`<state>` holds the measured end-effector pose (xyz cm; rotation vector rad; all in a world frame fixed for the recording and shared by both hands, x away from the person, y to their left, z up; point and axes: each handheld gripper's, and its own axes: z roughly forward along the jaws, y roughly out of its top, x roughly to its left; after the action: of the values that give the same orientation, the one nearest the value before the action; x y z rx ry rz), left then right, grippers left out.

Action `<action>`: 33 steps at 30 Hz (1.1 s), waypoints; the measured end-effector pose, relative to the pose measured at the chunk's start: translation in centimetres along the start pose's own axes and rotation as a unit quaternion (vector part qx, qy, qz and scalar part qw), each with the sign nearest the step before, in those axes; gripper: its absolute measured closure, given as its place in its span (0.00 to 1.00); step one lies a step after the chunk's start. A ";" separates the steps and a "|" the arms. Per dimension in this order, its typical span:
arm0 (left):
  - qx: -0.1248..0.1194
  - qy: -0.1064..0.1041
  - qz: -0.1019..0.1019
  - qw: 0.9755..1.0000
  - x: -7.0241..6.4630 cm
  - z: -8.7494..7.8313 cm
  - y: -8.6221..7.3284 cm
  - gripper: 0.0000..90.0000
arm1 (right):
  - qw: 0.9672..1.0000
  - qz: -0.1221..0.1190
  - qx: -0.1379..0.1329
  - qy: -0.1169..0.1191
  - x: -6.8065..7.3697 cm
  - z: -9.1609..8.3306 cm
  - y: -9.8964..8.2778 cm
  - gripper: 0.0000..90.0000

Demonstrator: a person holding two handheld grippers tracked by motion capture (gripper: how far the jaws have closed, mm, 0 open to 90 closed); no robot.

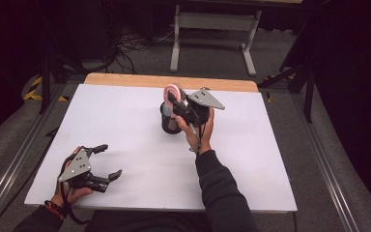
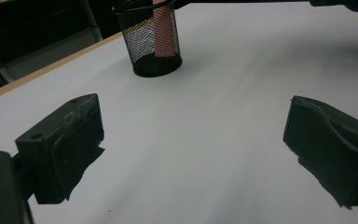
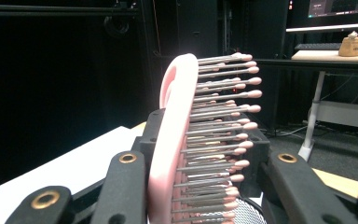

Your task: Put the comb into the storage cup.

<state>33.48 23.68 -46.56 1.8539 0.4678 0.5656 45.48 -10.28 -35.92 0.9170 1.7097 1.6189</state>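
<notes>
- Here, the right gripper (image 1: pixel 178 105) has its jaws clamped on a pink plastic hairbrush with pink-tipped metal bristles (image 3: pixel 200 140), holding it upright above the middle of the table's far half.
- The brush's handle end stands inside a black wire-mesh cup (image 2: pixel 150 39); in the left gripper view the pink handle shows through the mesh.
- The cup stands on the white tabletop (image 1: pixel 125 121), well in from every edge, with a strip of pale wooden edge (image 1: pixel 125 79) behind it.
- The left gripper (image 1: pixel 107 160) rests near the front left corner, jaws wide apart with nothing between them.
- Bare white surface lies between the two grippers and to the cup's left and right.
- Beyond the far edge stands a grey desk frame (image 1: pixel 212 29) on the carpet.
</notes>
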 end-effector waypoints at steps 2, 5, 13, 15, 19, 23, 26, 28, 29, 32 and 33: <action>0.001 0.002 0.001 1.000 0.0 0.0 0.0 0.06 | 1.000 0.000 0.003 0.001 -0.2 0.0 -0.4 0.70; 0.002 0.003 0.002 1.000 0.0 0.0 0.0 0.06 | 1.000 0.003 0.005 0.001 -0.3 0.1 -0.6 0.70; 0.004 0.002 0.002 1.000 -0.1 0.1 0.0 0.06 | 1.000 0.004 0.005 0.003 -0.3 0.1 -1.0 0.70; 0.005 0.001 0.002 1.000 -0.1 0.2 -0.1 0.06 | 1.000 0.004 0.004 0.005 -0.4 0.1 -1.0 0.70; 0.007 -0.001 0.003 1.000 0.0 0.2 -0.1 0.06 | 1.000 0.010 0.001 0.003 -0.4 0.1 -1.1 0.69; 0.010 -0.003 0.003 1.000 0.0 0.2 -0.1 0.06 | 1.000 0.003 0.005 -0.007 -0.7 0.0 -1.2 0.67; 0.010 -0.003 0.003 1.000 -0.1 0.3 -0.1 0.06 | 1.000 0.009 0.007 -0.013 -1.2 -0.1 -1.3 0.65; 0.012 -0.004 0.003 1.000 -0.1 0.3 -0.1 0.06 | 1.000 0.010 0.010 -0.022 -1.6 -0.2 -1.5 0.65; 0.012 -0.005 0.004 1.000 -0.1 0.3 -0.1 0.06 | 0.999 0.011 0.013 -0.028 -1.9 -0.3 -1.6 0.63; 0.014 -0.003 0.005 1.000 -0.1 0.5 -0.1 0.06 | 0.999 0.015 0.018 -0.035 -2.1 -0.3 -1.8 0.62; 0.016 -0.004 0.006 1.000 -0.2 0.5 -0.1 0.06 | 0.999 0.016 0.022 -0.036 -2.2 -0.2 -1.9 0.61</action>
<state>33.63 23.27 -46.84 1.8897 0.4639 0.5622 46.42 -12.26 -37.90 1.0157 1.6951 1.5553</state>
